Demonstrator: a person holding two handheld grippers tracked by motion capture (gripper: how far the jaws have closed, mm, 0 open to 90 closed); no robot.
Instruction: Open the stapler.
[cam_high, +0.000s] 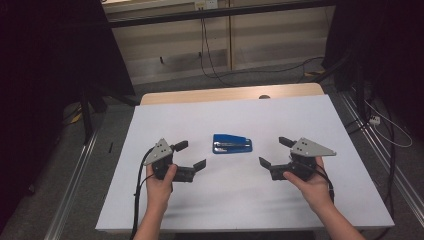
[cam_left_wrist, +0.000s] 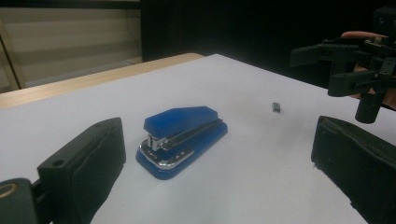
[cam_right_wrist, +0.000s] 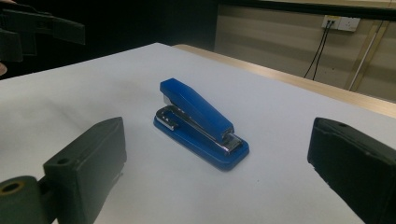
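Two open claws, left (cam_high: 189, 155) and right (cam_high: 274, 152), flank a blue stapler (cam_high: 232, 143) on the table (cam_high: 300, 115); an off-centre pinch could skid it.

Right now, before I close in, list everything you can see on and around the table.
stapler: one, blue with metal parts, mid-table, between the two claws, untouched
small dark bit: one, on the sheet beyond the stapler, too small to identify
table: one, white sheet on top, wooden edge at the far side
cables: several, dark, on the floor and wall behind
left claw: one, black, open
right claw: one, black, open
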